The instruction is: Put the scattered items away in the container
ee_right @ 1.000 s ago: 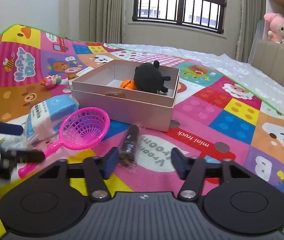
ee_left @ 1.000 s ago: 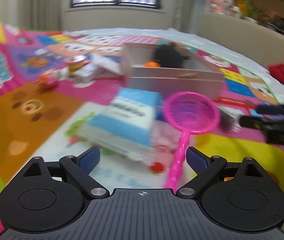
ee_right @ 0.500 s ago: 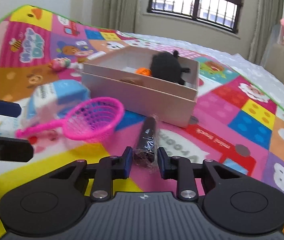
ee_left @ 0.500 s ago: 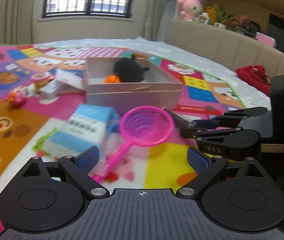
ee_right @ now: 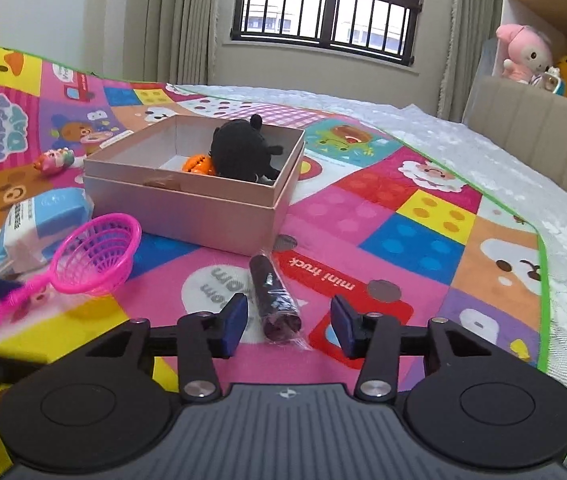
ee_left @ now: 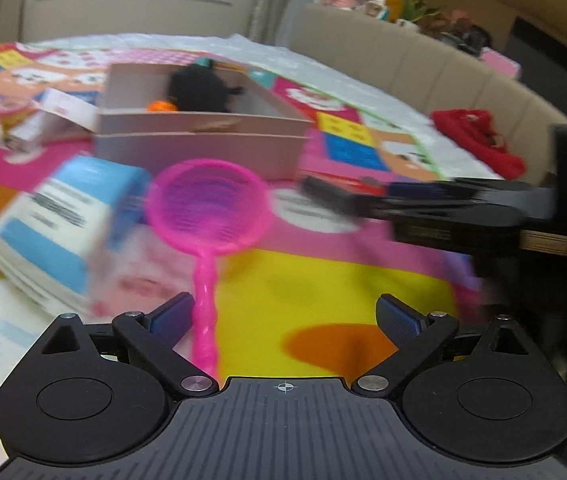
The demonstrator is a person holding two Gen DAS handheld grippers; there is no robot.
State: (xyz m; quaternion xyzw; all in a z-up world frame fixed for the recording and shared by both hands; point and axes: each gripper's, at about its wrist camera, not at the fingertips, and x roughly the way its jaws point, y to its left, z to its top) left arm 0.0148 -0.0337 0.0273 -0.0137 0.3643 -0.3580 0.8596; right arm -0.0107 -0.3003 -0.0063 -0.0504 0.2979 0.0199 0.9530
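Observation:
A beige cardboard box [ee_right: 187, 208] [ee_left: 199, 148] stands on the play mat and holds a black plush toy [ee_right: 243, 152] and an orange toy [ee_right: 197, 164]. A dark wrapped roll [ee_right: 275, 300] lies on the mat between the fingers of my right gripper [ee_right: 289, 322], which is open around it. A pink toy net [ee_left: 207, 204] [ee_right: 95, 256] lies in front of the box, with its handle beside the left finger of my left gripper [ee_left: 283, 320], which is open. A blue and white pack [ee_left: 63, 216] [ee_right: 39, 220] lies left of the net.
A small pink figure [ee_right: 53, 160] and a white carton [ee_left: 63, 112] lie left of the box. The colourful mat [ee_right: 403, 220] covers a bed. A red cloth [ee_left: 479, 136] lies by the beige headboard [ee_left: 423, 64]. My right gripper shows in the left wrist view [ee_left: 363, 196].
My right gripper has opened from its pinch on the dark roll, which lies on the mat. My left gripper has moved in close to the pink net's handle.

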